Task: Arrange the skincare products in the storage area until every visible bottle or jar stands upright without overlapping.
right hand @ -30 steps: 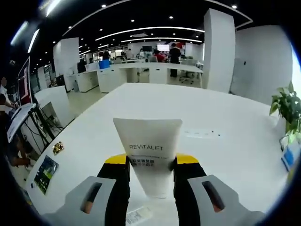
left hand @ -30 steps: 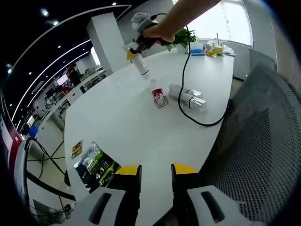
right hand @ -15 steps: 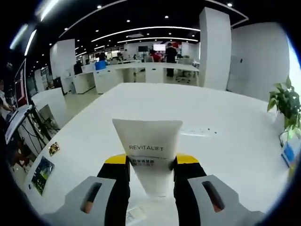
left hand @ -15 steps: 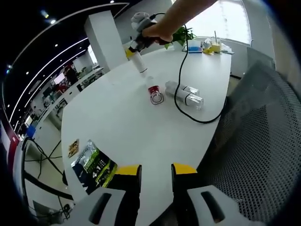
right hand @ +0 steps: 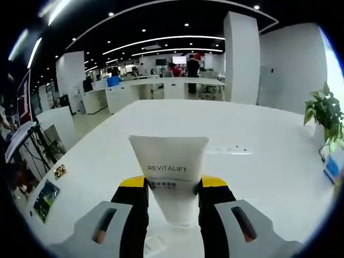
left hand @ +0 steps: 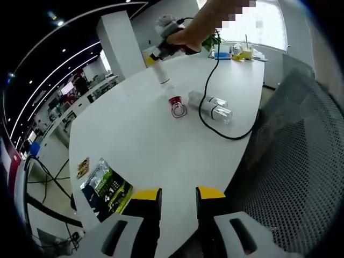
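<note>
In the right gripper view my right gripper is shut on a white tube printed REVITALIFT, crimped end pointing away. The left gripper view shows that same white tube held above the white table, cap end down, by the right gripper in a person's hand. Just past it a red jar lies on its side. Two clear bottles lie flat next to the jar. My left gripper hangs at the table's near edge, jaws a little apart with nothing between them.
A black cable loops across the table beside the bottles. A printed packet and a small card lie at the left. A mesh chair back stands at the right. A plant and small items sit at the far end.
The right gripper with the tube has shifted slightly, tilting a little over the table. My left gripper's view has barely moved; jar and bottles lie as before.
</note>
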